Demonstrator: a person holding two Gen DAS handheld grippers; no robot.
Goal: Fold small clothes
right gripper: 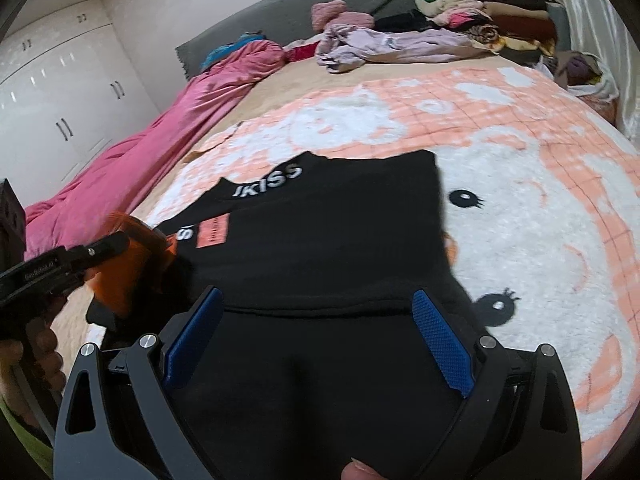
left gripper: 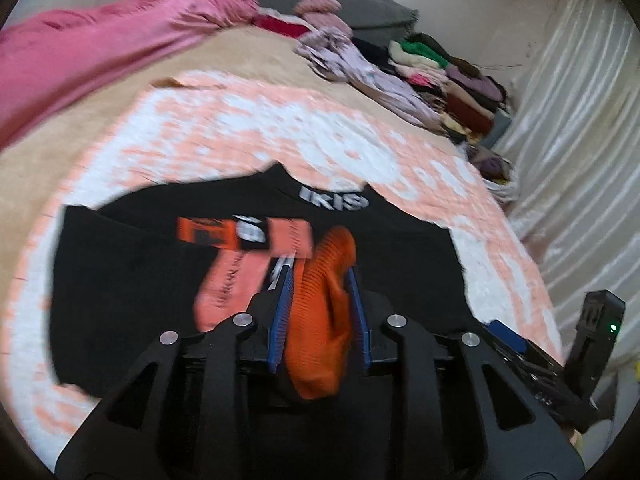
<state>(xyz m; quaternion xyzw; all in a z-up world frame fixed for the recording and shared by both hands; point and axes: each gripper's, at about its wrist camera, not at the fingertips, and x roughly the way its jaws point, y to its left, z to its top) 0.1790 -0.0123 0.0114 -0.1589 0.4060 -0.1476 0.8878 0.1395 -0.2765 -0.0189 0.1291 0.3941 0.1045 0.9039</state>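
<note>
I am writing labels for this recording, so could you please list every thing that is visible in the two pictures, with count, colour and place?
black garment: one, black with white letters and orange patches, spread on the blanket.
orange cuff: one, ribbed orange, clamped in the left gripper.
blanket: one, peach and white with cartoon eyes, covering the bed.
pink quilt: one, pink, along the bed's far left side.
clothes pile: one, mixed colours, at the headboard end.
headboard: one, grey, behind the bed.
wardrobe: one, white, left wall.
curtain: one, cream, right side.
left gripper: one, black with blue pads.
right gripper: one, open above the garment.
</note>
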